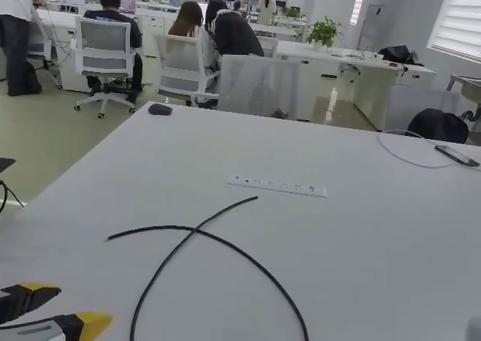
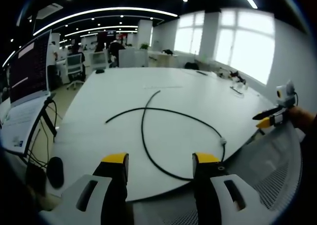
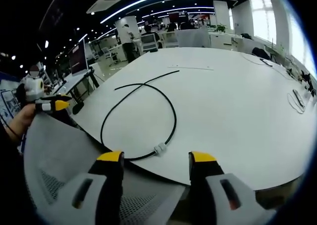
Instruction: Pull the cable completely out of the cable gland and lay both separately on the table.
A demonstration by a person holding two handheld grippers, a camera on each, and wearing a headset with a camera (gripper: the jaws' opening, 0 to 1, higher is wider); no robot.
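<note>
A long black cable (image 1: 203, 239) lies on the white table (image 1: 361, 236) in a loop that crosses itself. In the right gripper view the cable (image 3: 171, 106) ends near the table's front edge in a small grey cable gland (image 3: 159, 148), still on the cable. The gland (image 2: 223, 141) sits at the loop's right end in the left gripper view. My left gripper (image 2: 160, 160) is open and off the near table edge; its yellow tips (image 1: 64, 307) show at bottom left in the head view. My right gripper (image 3: 156, 158) is open too, just short of the gland, holding nothing.
A white socket strip (image 1: 278, 185) is set in the table past the cable. A dark mouse (image 1: 159, 110) lies at the far left edge, a phone (image 1: 456, 155) and a thin white wire (image 1: 406, 149) at the far right. A mesh chair back (image 3: 64, 150) stands by the near edge.
</note>
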